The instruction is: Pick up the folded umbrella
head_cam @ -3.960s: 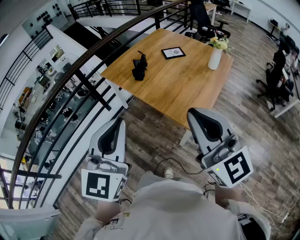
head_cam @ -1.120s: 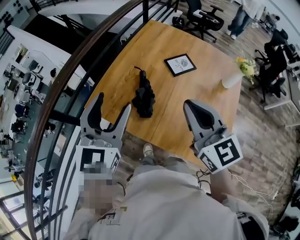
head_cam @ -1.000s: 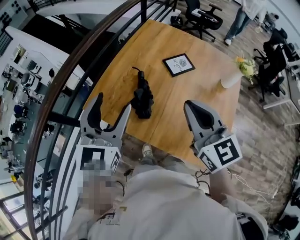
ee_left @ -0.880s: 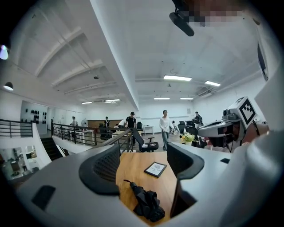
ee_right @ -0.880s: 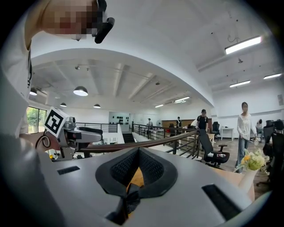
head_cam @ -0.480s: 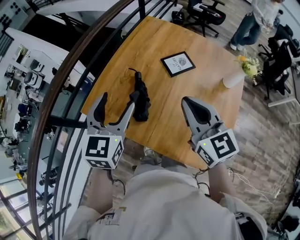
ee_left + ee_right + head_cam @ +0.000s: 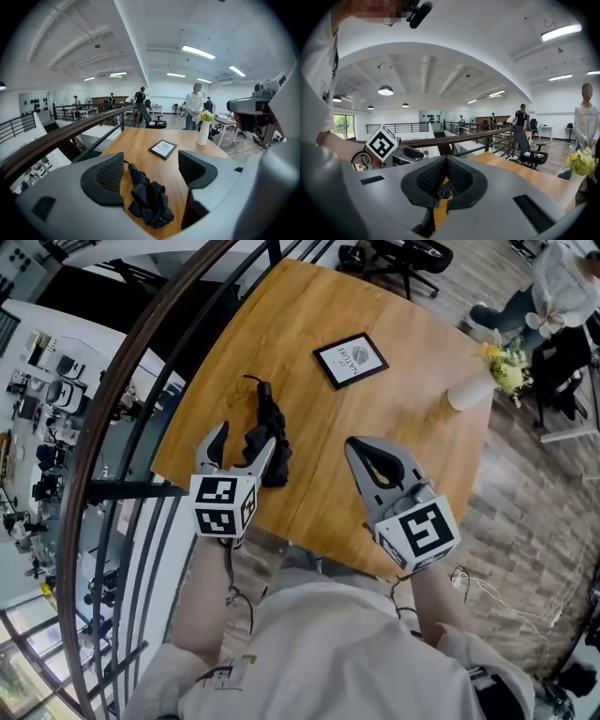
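Two tongs reach out from the person's beige sleeves over the near edge of a wooden surface point(image 7: 375, 362). The left tongs point(image 7: 242, 439) are low at the near left corner, tilted downward, and their jaws stand wide apart, having just been opening. The folded umbrella point(image 7: 149, 206) lies flat on the wood in the gap between those jaws, with neither pad pressing on it. From the head view the inner jaw overlaps the umbrella's crumpled black canopy. The right tongs point(image 7: 364, 452) are held nearer the middle of the near edge, well to the right of the umbrella, with their jaws together at the tips and nothing clamped in them. Through the small slit below the tips, only a sliver of wood and dark fabric shows.

The umbrella's canopy end is closest to the person, and its handle point(image 7: 264, 390), with a thin loop, points away toward the far left edge. Beyond it, near the centre, a dark-framed card point(image 7: 349, 359) lies flat. Farther right, a white vase point(image 7: 202, 133) with yellow flowers stands upright near the right edge. A dark curved railing point(image 7: 141, 362) runs along the left side. Past the far edge are an office chair point(image 7: 152, 123) and a standing person point(image 7: 193, 105).
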`<state>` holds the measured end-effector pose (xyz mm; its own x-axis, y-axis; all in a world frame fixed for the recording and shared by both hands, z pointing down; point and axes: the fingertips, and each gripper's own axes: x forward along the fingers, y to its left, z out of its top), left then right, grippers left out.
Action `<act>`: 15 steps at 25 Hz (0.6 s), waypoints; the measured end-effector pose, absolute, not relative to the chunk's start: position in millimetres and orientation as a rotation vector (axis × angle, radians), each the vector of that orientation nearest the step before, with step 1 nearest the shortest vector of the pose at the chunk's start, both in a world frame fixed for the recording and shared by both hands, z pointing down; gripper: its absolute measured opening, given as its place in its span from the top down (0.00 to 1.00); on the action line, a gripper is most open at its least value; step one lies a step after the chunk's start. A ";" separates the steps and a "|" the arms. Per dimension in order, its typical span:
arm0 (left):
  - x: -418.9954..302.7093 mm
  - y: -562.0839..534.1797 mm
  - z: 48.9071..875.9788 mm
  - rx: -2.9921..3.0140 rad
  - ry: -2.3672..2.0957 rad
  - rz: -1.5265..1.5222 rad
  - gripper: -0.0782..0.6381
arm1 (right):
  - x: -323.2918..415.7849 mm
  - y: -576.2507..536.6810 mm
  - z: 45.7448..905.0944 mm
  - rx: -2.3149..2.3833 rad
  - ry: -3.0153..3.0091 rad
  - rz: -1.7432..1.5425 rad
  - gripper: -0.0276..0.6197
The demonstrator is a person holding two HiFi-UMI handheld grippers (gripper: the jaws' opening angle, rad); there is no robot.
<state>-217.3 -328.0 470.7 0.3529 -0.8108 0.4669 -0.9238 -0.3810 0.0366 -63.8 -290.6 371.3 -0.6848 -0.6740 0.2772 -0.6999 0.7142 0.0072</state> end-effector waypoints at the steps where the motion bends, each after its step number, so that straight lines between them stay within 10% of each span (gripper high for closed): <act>1: -217.0 -331.8 482.4 2.302 -1.534 0.553 0.39 | -64.1 -291.9 375.3 1.078 -2.658 0.151 0.91; 15: -210.2 -353.2 634.6 1.998 -1.419 0.704 0.39 | -53.9 -309.3 466.8 1.008 -2.564 0.478 0.91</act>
<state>-210.2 -353.2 634.6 0.2938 -0.6440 0.7064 -0.9521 -0.2629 0.1563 -53.9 -309.3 466.8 -0.6890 -0.5836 0.4298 -0.6992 0.6914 -0.1821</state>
